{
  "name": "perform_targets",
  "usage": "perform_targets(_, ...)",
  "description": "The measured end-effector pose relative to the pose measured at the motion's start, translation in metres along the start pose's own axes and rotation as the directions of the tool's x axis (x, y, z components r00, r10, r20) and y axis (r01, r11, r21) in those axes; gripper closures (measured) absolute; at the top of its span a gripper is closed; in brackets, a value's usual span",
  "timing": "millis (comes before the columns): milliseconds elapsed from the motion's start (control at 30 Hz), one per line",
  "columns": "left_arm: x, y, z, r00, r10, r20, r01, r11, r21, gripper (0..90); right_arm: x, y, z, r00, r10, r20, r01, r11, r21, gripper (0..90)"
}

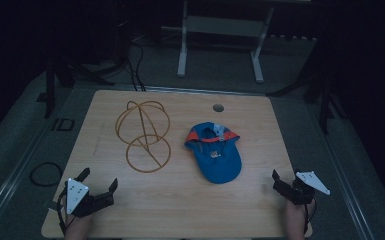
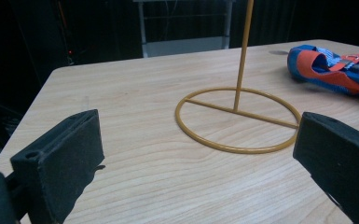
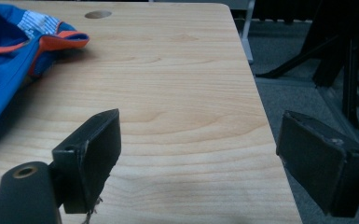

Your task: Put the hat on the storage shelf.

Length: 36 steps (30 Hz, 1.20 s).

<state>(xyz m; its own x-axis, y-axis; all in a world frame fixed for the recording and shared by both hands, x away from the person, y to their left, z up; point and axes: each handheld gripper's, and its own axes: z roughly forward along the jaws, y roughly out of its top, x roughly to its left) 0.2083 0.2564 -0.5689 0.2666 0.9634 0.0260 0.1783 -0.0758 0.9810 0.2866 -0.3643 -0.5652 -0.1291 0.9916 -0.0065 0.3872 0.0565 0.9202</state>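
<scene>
Soft blue cap (image 1: 215,152), thin yellow wire stand (image 1: 144,136) on pale woodgrain table (image 1: 180,210) (both grippers (image 1: 99,180) (image 1: 275,181) agape, empty).

Claw (image 2: 196,158) wide open, empty; yellow wire stand (image 2: 238,119) ahead, blue-orange cap (image 2: 335,67) right.

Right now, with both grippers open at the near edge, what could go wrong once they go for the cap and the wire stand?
1. The wire hat stand is light thin rod on a ring base; the left gripper pushing on its upright could tip or slide it.
2. The blue cap lies soft and upside down; the right gripper may pinch a single fabric layer, so it sags or slips.
3. The right gripper sits close to the table edge.
</scene>
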Motion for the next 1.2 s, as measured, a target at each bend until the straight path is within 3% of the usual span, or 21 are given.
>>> perform_targets(267, 0.000, 0.001, -0.003, 0.9998, -0.013, 0.016, 0.013, 0.9999, -0.004, 1.9, 0.000, 0.000, -0.001, 0.9999, 0.016, -0.003, -0.016, 1.000, -0.006, 14.3)
perform_targets(333, 0.000, 0.001, -0.004, 0.9998, -0.011, 0.018, 0.011, 0.9999, -0.001, 1.9, 0.000, 0.000, 0.000, 0.9993, 0.024, -0.029, -0.024, 1.000, -0.010, 14.3)
perform_targets(533, 0.000, 0.001, -0.005, 0.9999, -0.011, 0.010, 0.011, 0.9993, 0.035, 1.9, 0.003, 0.004, 0.008, 0.9967, 0.034, -0.074, -0.029, 0.998, 0.059, 14.3)
perform_targets(567, 0.001, 0.001, -0.006, 0.9996, -0.028, 0.005, 0.028, 0.9986, 0.044, 1.9, 0.004, 0.008, 0.010, 0.9974, 0.031, -0.065, -0.025, 0.997, 0.078, 14.3)
perform_targets(800, -0.001, 0.003, -0.010, 0.9988, -0.047, 0.014, 0.047, 0.9986, 0.022, 1.9, 0.006, 0.033, 0.019, 0.9933, 0.042, -0.107, -0.031, 0.994, 0.100, 14.2)
perform_targets(900, -0.003, 0.003, -0.012, 0.9967, -0.075, 0.032, 0.075, 0.9972, 0.008, 1.9, 0.010, 0.046, 0.025, 0.9886, 0.052, -0.141, -0.037, 0.993, 0.109, 14.3)
perform_targets(967, -0.004, 0.003, -0.011, 0.9939, -0.100, 0.046, 0.101, 0.9949, -0.009, 2.0, 0.014, 0.055, 0.030, 0.9809, 0.049, -0.188, -0.027, 0.993, 0.115, 15.6)
perform_targets(1100, -0.006, 0.003, -0.010, 0.9970, -0.067, 0.040, 0.066, 0.9975, 0.024, 4.6, 0.031, 0.069, 0.041, 0.9663, -0.024, -0.256, 0.066, 0.985, 0.158, 16.0)
perform_targets(1200, -0.008, 0.002, -0.009, 0.9968, -0.068, 0.041, 0.067, 0.9971, 0.037, 4.5, 0.042, 0.078, 0.048, 0.9576, -0.035, -0.286, 0.083, 0.984, 0.160, 14.8)
